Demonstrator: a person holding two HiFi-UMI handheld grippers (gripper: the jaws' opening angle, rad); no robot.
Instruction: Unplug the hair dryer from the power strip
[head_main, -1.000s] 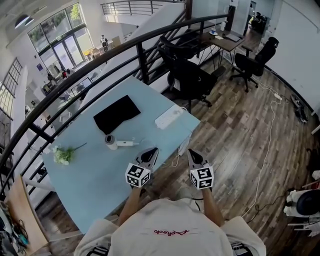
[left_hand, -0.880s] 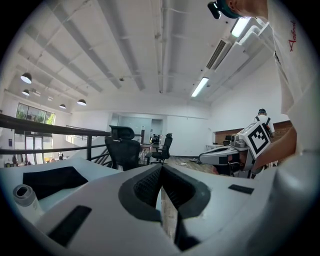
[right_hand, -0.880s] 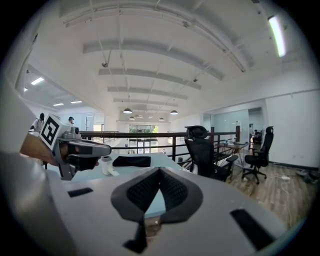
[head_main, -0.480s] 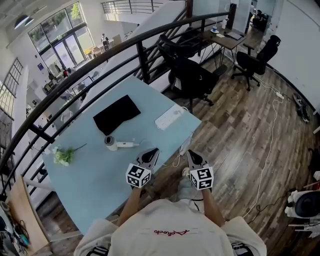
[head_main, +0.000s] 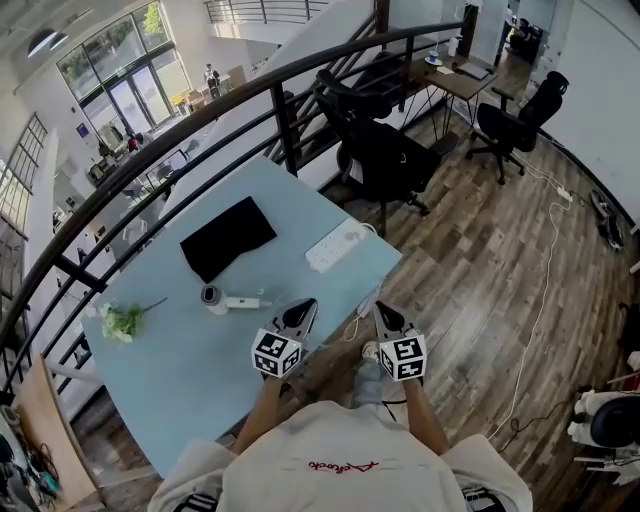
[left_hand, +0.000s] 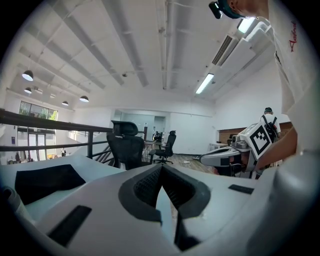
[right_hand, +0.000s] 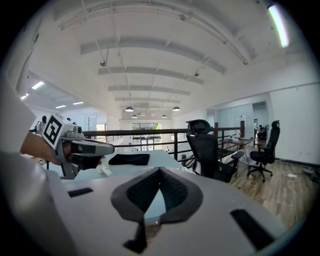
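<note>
White hair dryer (head_main: 228, 299) | flat on table (head_main: 180, 380) | handle points right (head view)

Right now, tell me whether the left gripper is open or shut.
Shut. In the left gripper view, the left gripper has its fingers meeting at the tips, with nothing held between them.

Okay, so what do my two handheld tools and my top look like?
Both the left tool and right tool are light grey wedge-shaped bodies with dark ribbed pads, each carrying a white cube with black square markers. You wear a white shirt with red lettering.
</note>
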